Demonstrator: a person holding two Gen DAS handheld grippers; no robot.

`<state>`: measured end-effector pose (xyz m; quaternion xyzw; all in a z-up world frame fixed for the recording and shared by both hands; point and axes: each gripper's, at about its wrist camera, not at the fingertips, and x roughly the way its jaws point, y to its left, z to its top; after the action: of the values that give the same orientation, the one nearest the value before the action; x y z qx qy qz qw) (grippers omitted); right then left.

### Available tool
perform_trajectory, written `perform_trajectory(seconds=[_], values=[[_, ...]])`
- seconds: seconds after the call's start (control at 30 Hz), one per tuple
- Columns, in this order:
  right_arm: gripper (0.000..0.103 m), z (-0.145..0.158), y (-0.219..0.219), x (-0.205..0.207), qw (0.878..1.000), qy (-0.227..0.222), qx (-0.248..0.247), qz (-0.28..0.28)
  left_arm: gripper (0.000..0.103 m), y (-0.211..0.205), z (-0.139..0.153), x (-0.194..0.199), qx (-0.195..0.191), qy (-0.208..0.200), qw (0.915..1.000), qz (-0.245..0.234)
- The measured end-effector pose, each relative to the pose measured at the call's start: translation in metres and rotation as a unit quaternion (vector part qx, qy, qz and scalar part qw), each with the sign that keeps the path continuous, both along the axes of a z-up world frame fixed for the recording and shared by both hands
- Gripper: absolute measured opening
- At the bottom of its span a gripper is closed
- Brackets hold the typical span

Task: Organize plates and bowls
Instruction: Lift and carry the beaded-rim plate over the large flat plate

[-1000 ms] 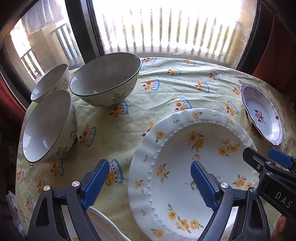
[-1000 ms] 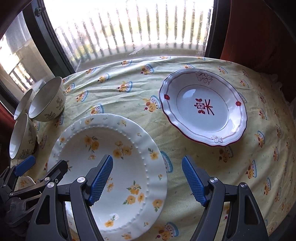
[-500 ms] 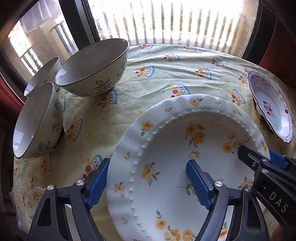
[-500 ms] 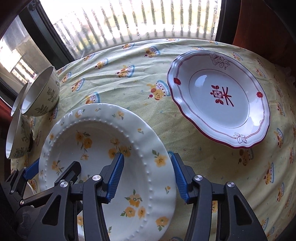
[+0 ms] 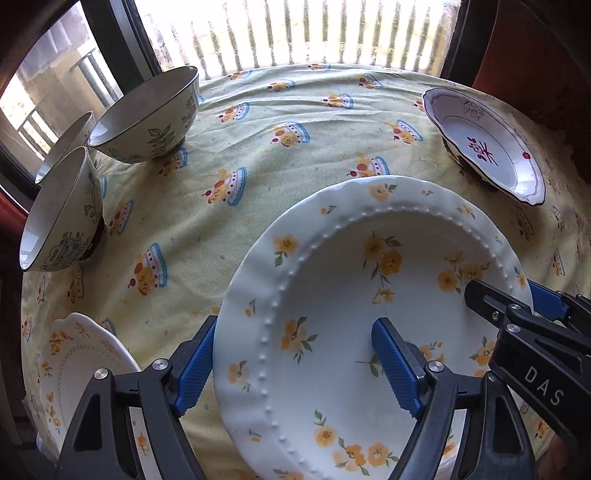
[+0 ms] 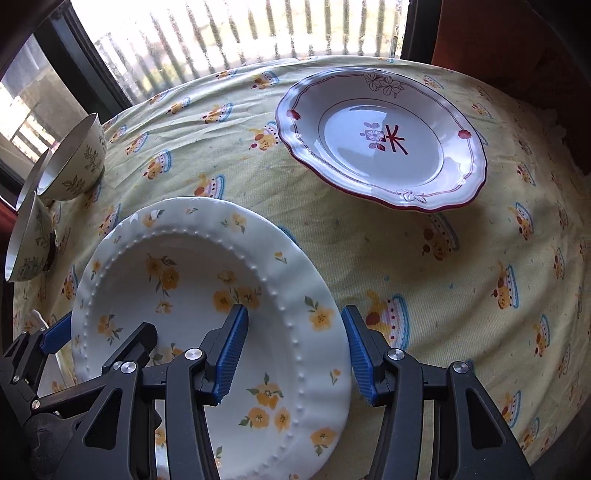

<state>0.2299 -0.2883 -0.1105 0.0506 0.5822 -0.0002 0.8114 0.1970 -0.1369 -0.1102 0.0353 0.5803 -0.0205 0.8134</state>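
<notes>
A white plate with yellow flowers lies on the tablecloth, also in the right wrist view. My left gripper is open and straddles its left rim, one finger outside and one inside. My right gripper is open and straddles its right rim the same way. A red-trimmed plate sits at the far right and shows in the left wrist view. Three leaf-patterned bowls stand at the left. A second yellow-flowered plate lies at the near left.
The round table carries a yellow cupcake-print cloth. A window with bars runs behind the far edge. The bowls crowd the left edge.
Both grippers have moved forward and lower onto the yellow-flowered plate, and their fingers now straddle its opposite rims. The right jaws have narrowed a little.
</notes>
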Motion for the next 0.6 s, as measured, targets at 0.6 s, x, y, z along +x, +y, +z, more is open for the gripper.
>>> perform_trajectory(seconds=[0.6], values=[[0.058,-0.004,-0.011,-0.025,1.000,0.001,0.019,0.013,0.084,-0.005,-0.003,-0.011,0.005,0.001,0.9999,0.009]])
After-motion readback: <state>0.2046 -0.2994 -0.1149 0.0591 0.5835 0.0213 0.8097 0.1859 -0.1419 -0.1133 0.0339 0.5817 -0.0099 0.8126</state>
